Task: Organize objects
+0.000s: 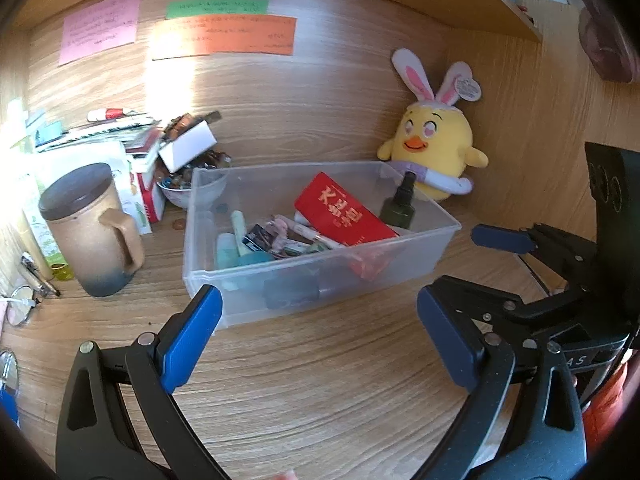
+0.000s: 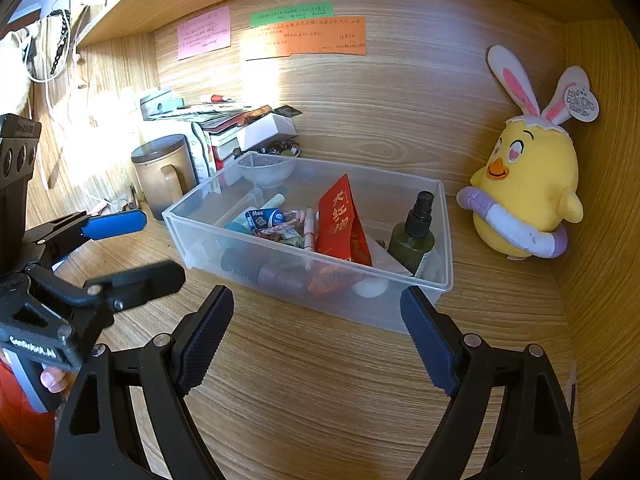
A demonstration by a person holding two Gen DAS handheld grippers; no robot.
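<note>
Wooden desk (image 2: pixel 320 380) alcove: the clear bin (image 2: pixel 280 256) at centre already holds a red packet (image 2: pixel 344 220), spray bottle (image 2: pixel 414 232) and small items, while left gripper (image 1: pixel 320 332) and right gripper (image 2: pixel 316 332) hover near it, spread and empty, suggesting sorting is mostly done, with clutter around the mug (image 1: pixel 92 232) far left.
</note>
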